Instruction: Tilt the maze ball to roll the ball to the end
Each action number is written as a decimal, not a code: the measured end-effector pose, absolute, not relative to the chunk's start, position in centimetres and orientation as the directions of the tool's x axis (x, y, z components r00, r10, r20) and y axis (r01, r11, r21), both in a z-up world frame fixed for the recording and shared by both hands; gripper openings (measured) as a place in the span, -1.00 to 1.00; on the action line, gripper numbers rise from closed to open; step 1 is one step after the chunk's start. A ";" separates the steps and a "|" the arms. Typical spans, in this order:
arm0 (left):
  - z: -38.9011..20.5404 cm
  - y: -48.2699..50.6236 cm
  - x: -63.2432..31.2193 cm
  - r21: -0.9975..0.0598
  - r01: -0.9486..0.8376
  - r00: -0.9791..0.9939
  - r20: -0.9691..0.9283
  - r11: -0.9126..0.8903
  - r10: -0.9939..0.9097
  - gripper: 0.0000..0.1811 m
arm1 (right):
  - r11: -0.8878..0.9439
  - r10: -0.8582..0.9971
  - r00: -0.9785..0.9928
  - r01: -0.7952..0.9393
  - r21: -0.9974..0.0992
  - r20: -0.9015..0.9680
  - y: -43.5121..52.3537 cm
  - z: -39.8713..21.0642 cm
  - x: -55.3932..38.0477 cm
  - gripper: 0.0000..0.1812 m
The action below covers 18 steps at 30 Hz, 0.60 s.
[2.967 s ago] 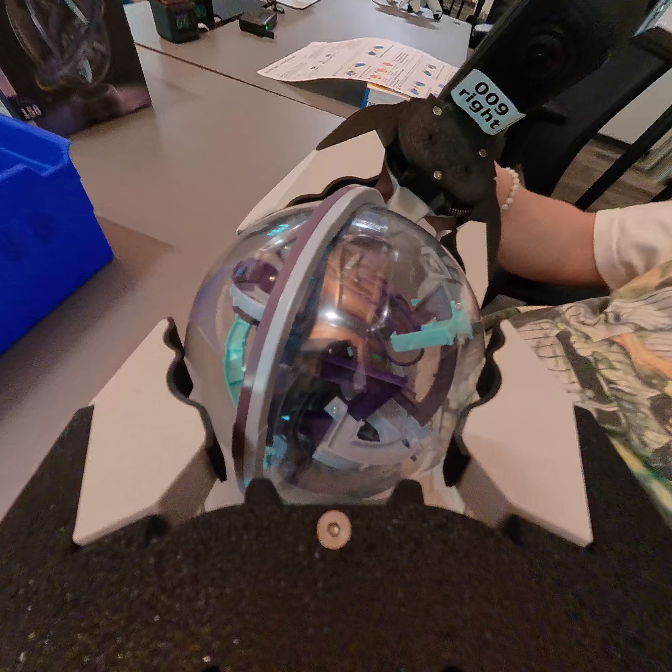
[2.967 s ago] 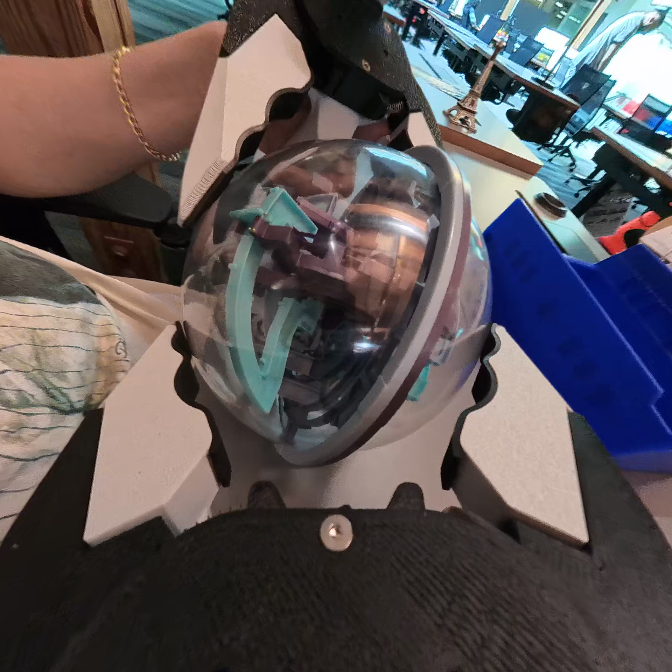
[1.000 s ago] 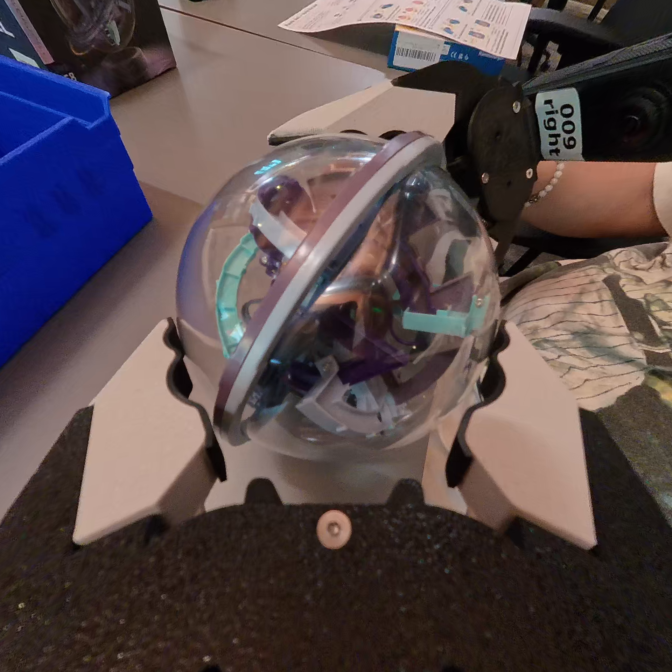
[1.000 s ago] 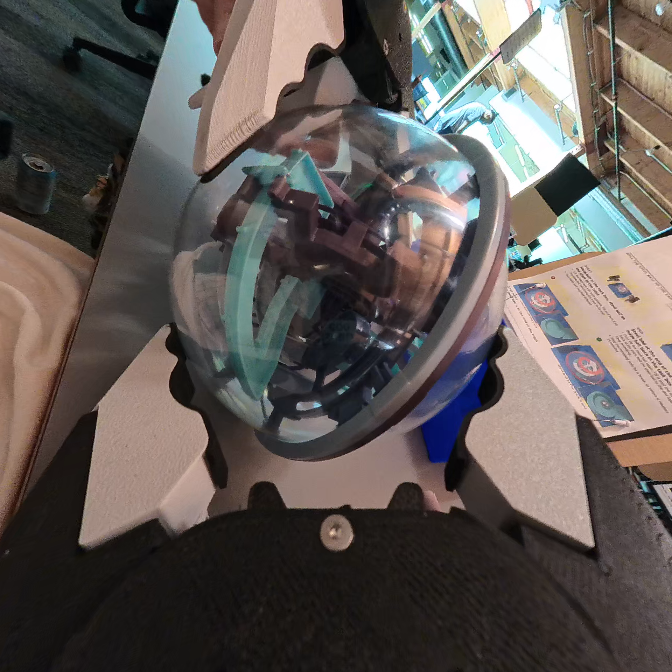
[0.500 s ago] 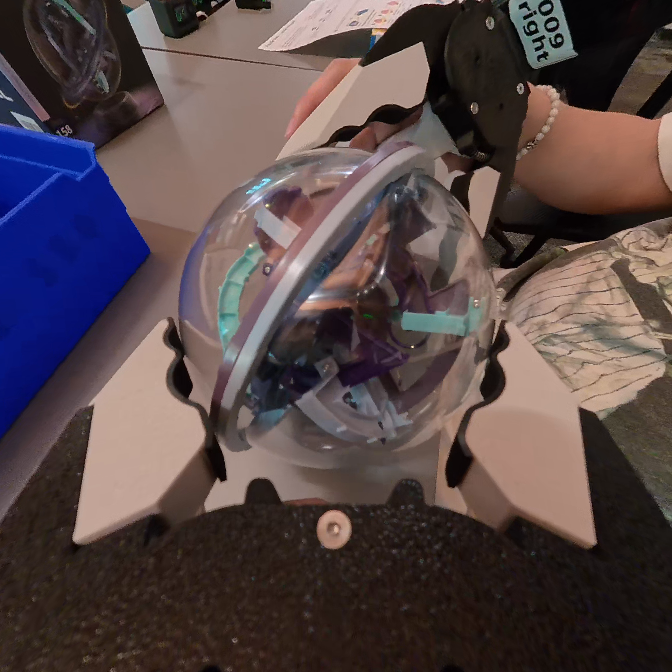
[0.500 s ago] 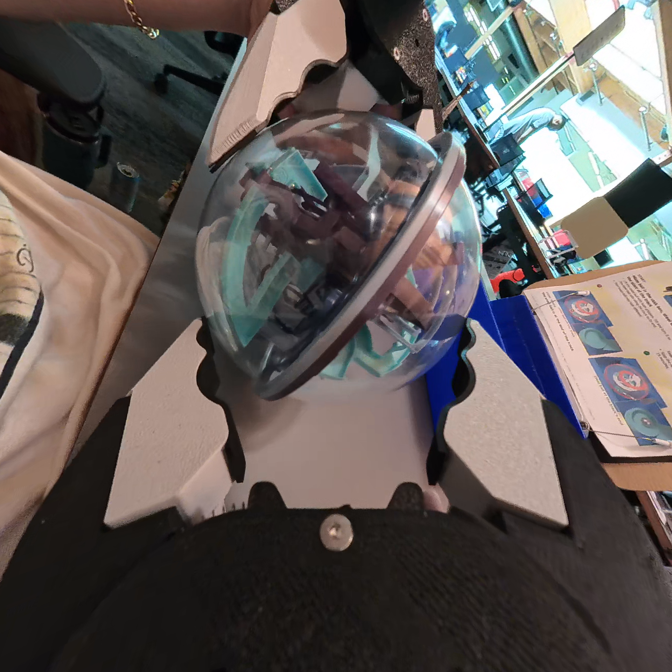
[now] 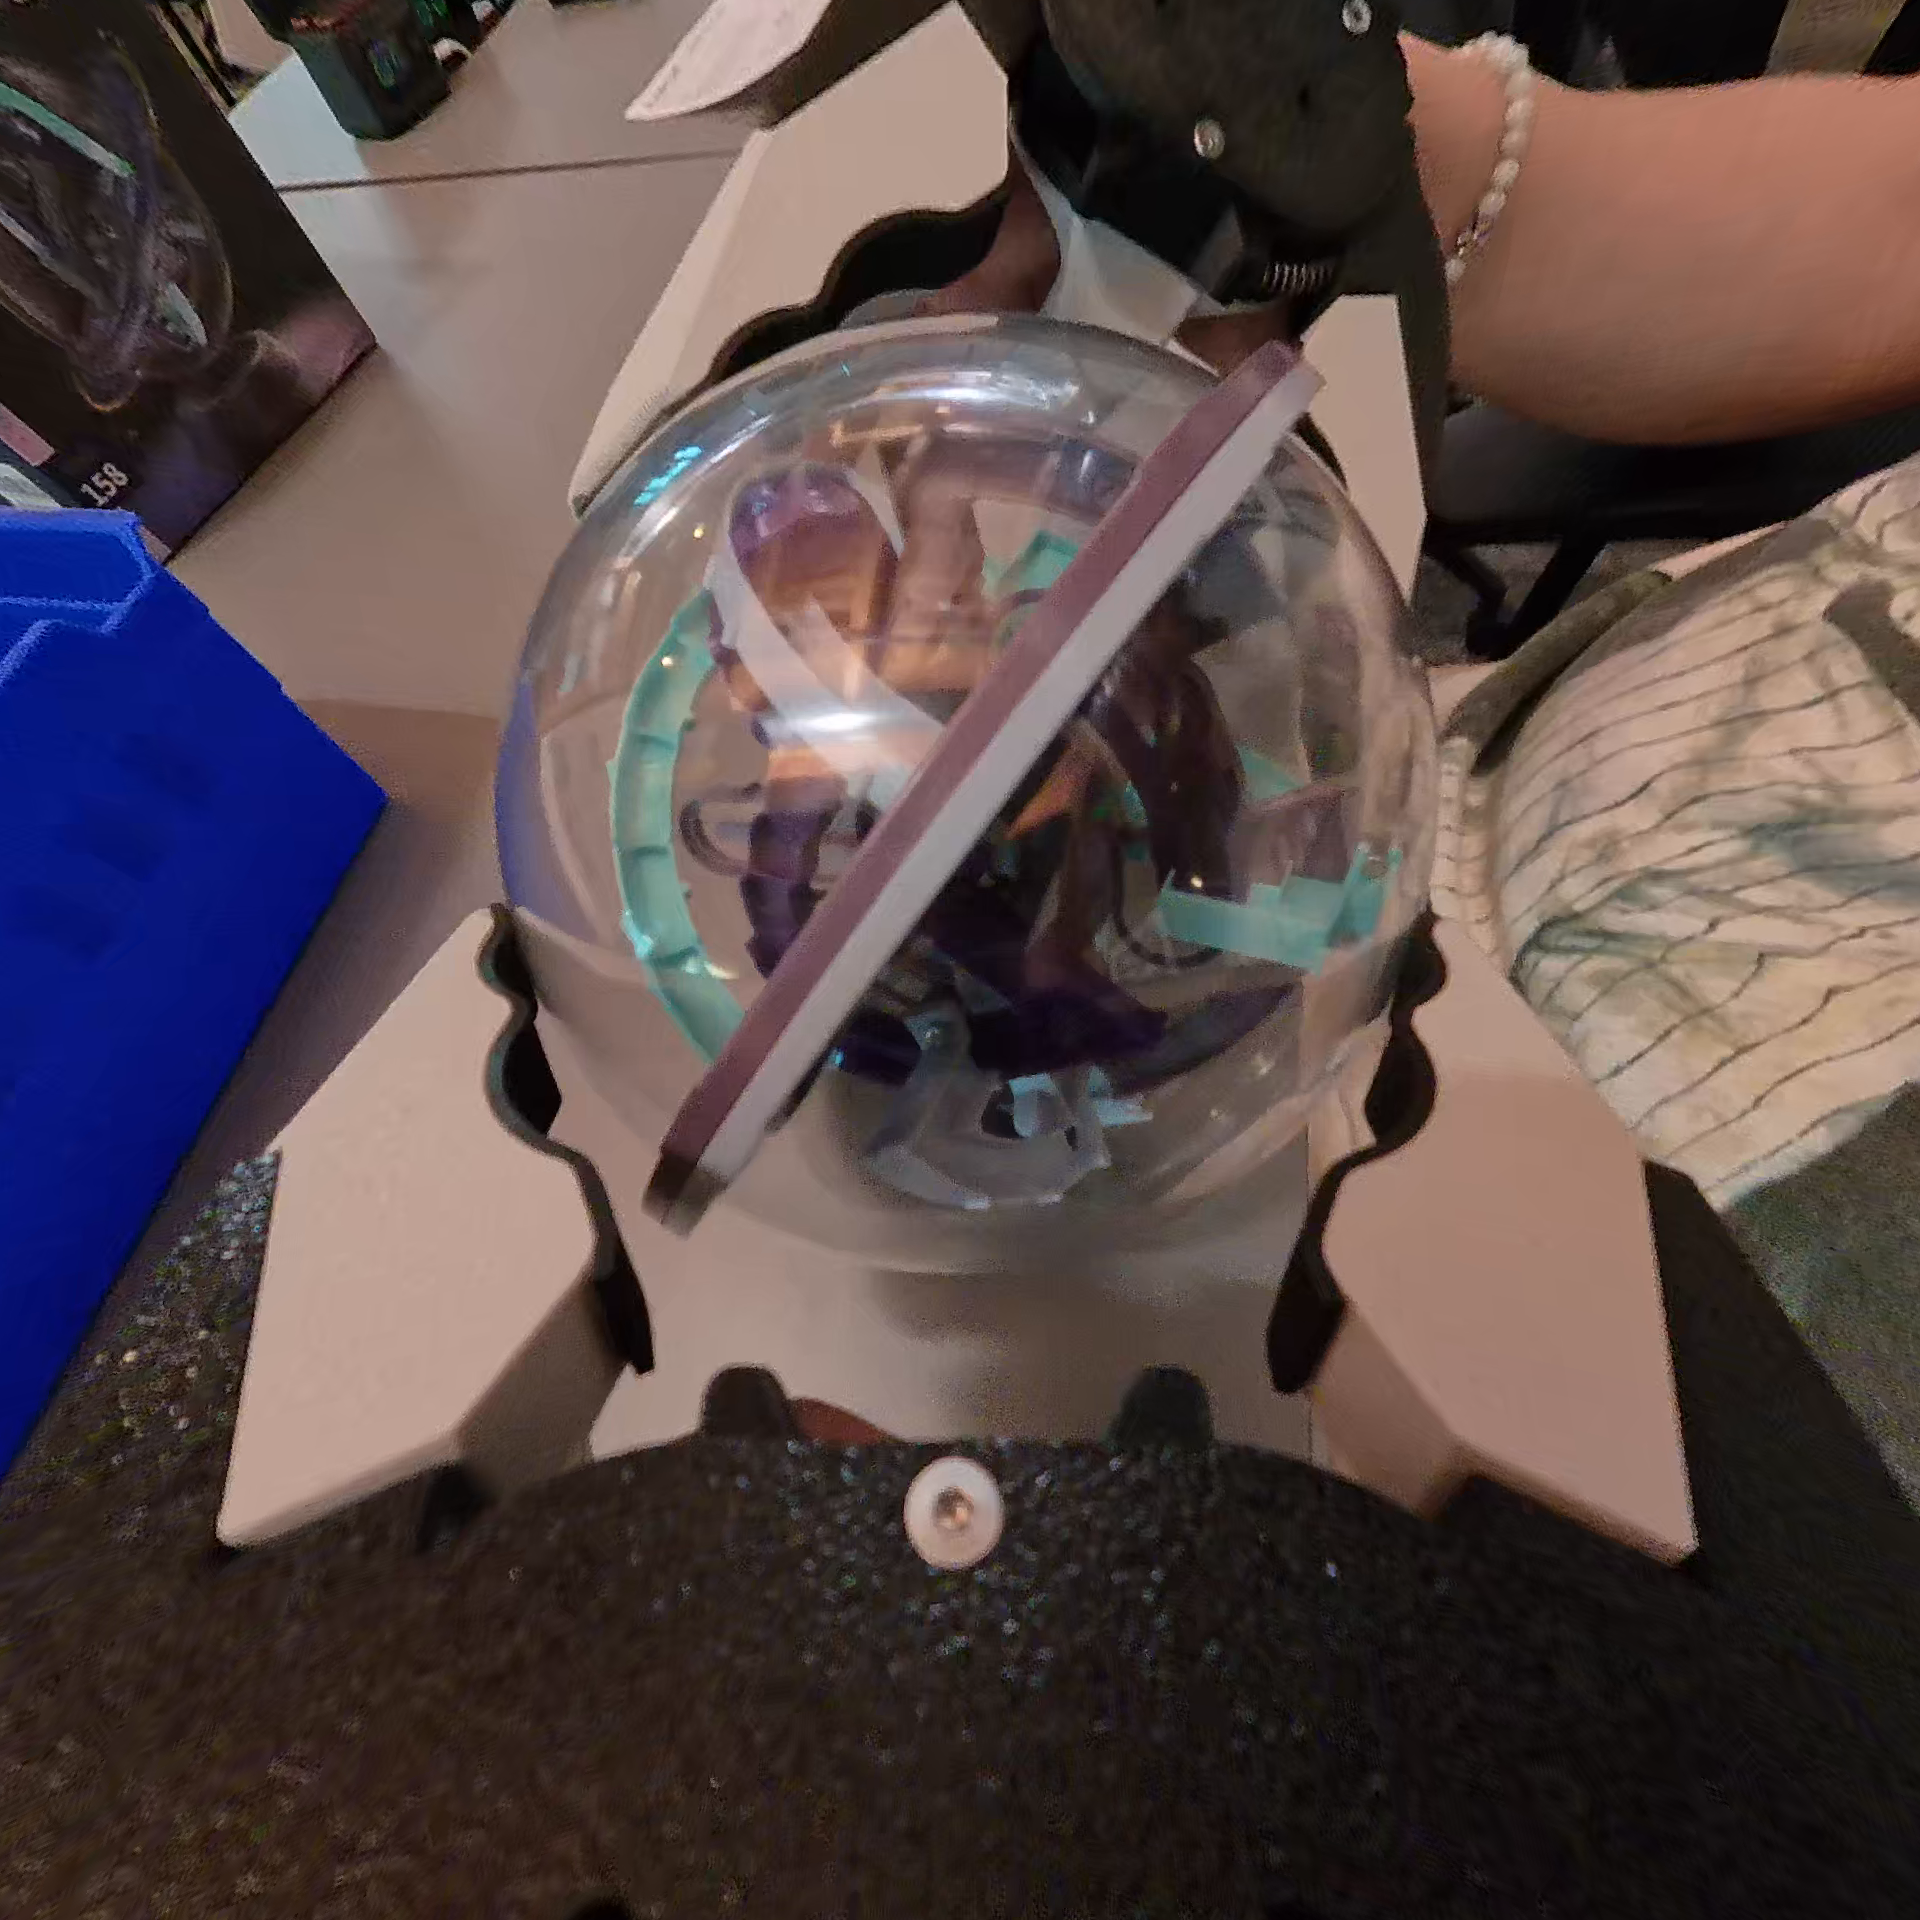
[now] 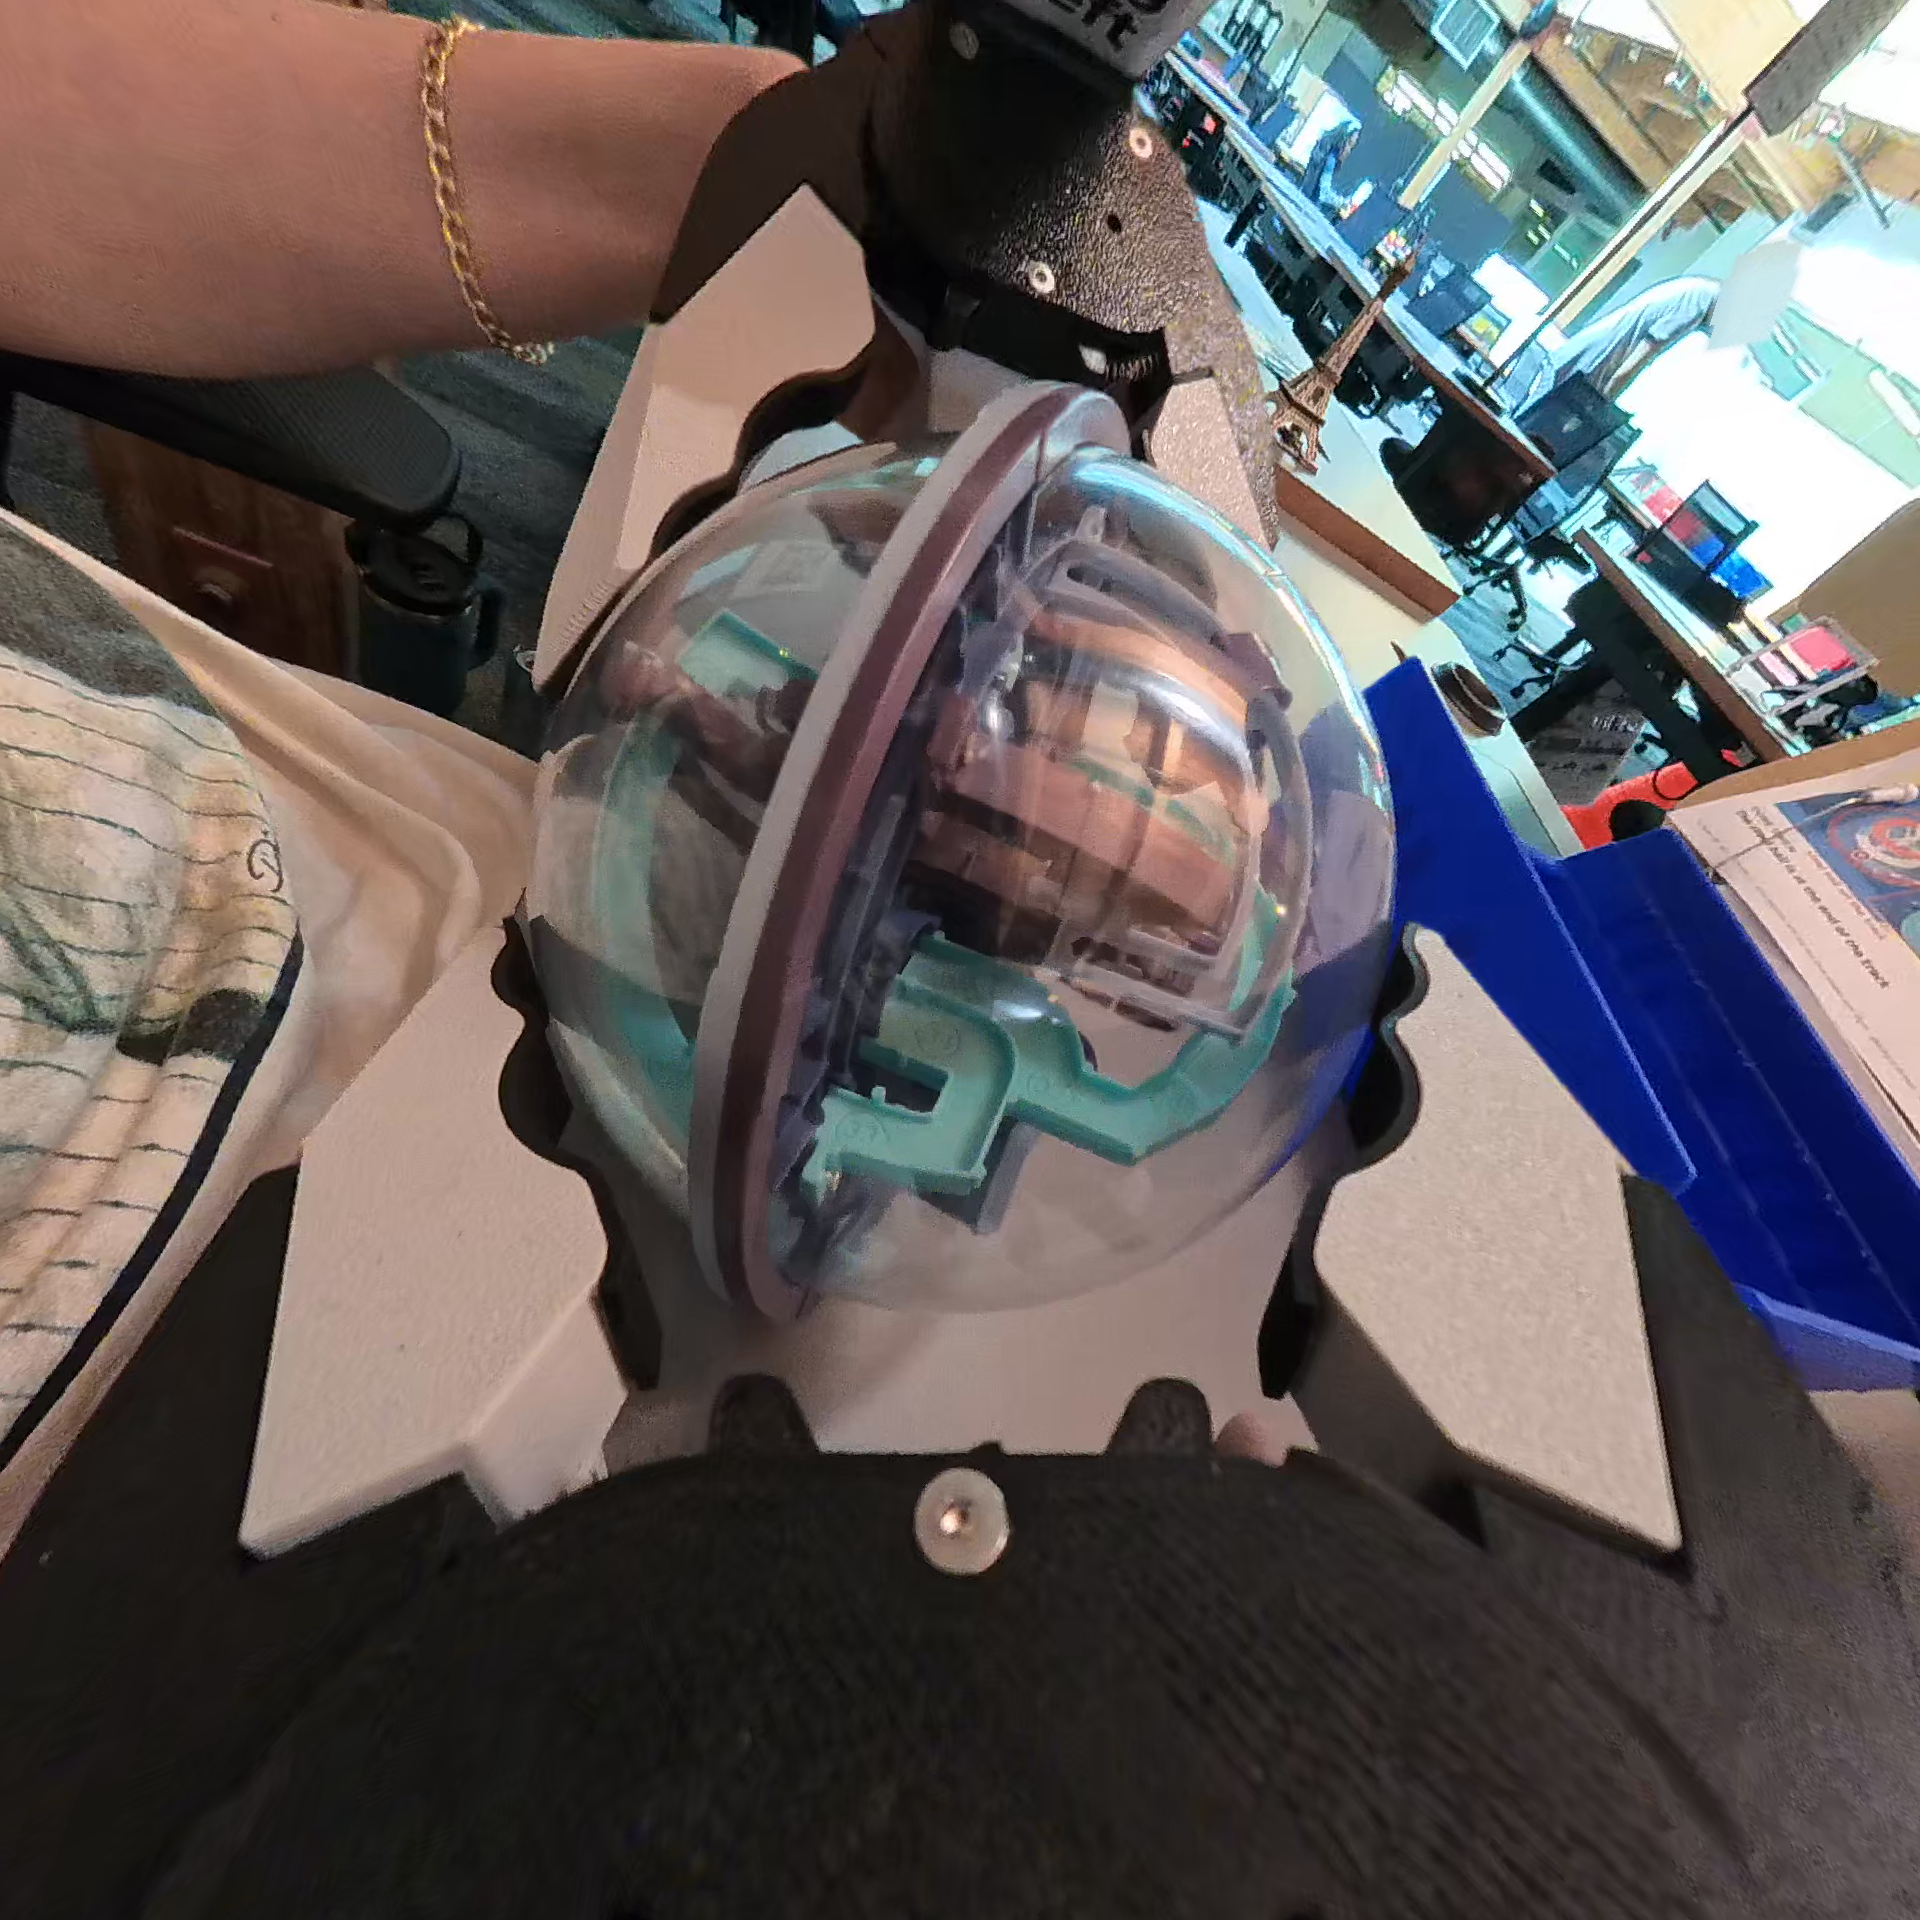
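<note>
both jaws of my left gripper (image 7: 961, 1049) press the clear maze ball (image 7: 966, 769) from either side, holding it above the table (image 7: 416, 343). my right gripper (image 8: 961, 1049) clamps the same sphere from the opposite side. purple seam ring (image 7: 977, 790) runs diagonally. blue bin (image 7: 135, 862) sits at the table's left edge.

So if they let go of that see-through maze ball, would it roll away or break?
Probably it would roll: the maze ball is a smooth round sphere. The clear shell looks hard, so it might crack. Both the left gripper and right gripper cradle it, which suggests it's slippery.
</note>
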<state>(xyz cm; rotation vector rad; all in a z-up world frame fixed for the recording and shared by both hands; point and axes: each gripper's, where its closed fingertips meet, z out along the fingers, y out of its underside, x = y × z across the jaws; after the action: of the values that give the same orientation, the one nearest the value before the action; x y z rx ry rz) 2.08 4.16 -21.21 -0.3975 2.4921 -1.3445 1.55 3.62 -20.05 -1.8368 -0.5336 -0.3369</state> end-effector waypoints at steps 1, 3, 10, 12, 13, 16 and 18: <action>-21.1 4.0 2.2 -0.851 -0.105 -0.922 -0.111 0.515 -0.372 0.71 | -0.264 0.190 0.859 0.511 -0.818 0.475 3.5 -20.1 1.7 0.68; -20.8 3.7 2.5 -0.864 -0.097 -0.918 -0.114 0.494 -0.380 0.70 | -0.265 0.186 0.861 0.508 -0.820 0.473 3.3 -20.2 2.0 0.68; -20.1 3.0 3.0 -0.910 -0.090 -0.917 -0.083 0.404 -0.391 0.70 | -0.268 0.171 0.881 0.473 -0.839 0.442 2.8 -20.2 2.7 0.68; -20.0 3.0 3.2 -0.914 -0.109 -0.914 -0.062 0.391 -0.401 0.70 | -0.269 0.167 0.889 0.457 -0.848 0.427 2.7 -20.2 2.9 0.68; -19.9 2.9 3.3 -0.916 -0.116 -0.913 -0.055 0.385 -0.405 0.69 | -0.267 0.165 0.893 0.449 -0.853 0.419 2.6 -20.2 3.0 0.68; -19.7 2.7 3.6 -0.927 -0.117 -0.909 -0.045 0.357 -0.415 0.69 | -0.253 0.157 0.901 0.432 -0.866 0.404 2.5 -20.2 3.3 0.68; -19.5 2.7 3.6 -0.937 -0.110 -0.910 -0.040 0.332 -0.413 0.69 | -0.241 0.156 0.904 0.425 -0.873 0.397 2.5 -20.2 3.4 0.68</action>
<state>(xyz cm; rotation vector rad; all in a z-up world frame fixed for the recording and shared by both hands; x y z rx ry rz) 3.63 2.67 -19.53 -0.4701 2.3288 -1.6049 3.38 2.49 -20.20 -1.8165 -0.4344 -0.2666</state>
